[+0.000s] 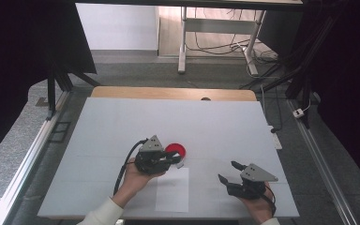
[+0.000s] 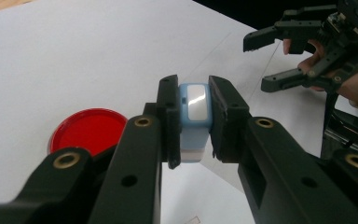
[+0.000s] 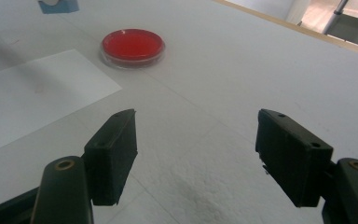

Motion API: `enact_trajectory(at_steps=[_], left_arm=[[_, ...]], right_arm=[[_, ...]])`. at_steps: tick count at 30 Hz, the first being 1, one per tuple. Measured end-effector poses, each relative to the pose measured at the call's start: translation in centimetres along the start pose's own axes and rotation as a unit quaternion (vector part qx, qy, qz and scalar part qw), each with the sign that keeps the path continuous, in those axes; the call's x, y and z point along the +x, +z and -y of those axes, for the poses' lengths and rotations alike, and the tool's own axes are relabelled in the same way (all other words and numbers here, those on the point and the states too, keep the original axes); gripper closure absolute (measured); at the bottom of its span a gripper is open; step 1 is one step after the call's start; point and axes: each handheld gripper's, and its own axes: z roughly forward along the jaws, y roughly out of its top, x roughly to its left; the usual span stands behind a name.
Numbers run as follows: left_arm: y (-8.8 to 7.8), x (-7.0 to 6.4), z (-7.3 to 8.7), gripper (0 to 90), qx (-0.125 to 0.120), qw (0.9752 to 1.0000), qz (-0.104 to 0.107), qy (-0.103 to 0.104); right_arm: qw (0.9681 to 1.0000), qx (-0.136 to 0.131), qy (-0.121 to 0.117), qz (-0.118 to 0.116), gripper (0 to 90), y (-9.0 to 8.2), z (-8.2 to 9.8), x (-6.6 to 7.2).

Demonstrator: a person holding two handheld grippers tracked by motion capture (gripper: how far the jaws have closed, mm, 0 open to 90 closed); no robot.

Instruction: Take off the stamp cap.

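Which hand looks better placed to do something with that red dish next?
Probably the left. The left gripper sits right beside the red dish and is shut on a small blue block. The right gripper hangs open and empty, farther off, near the table's front edge.

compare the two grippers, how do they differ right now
The left gripper has its fingers shut on a small light-blue block with a white top; the right gripper holds nothing, fingers spread wide. The left sits beside the round red dish; the right is farther off, over bare table. Both are black and hand-held.
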Motion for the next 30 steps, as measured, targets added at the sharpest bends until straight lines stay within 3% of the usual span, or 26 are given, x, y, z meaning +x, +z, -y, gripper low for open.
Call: enact_trajectory(at_steps=[30], left_arm=[[0.5, 0.0, 0.2, 74.8, 0.007, 1.0, 0.005, 0.002]], right_arm=[[0.9992, 0.005, -0.021, -0.034, 29.0, 3.0, -0.9, 2.6]])
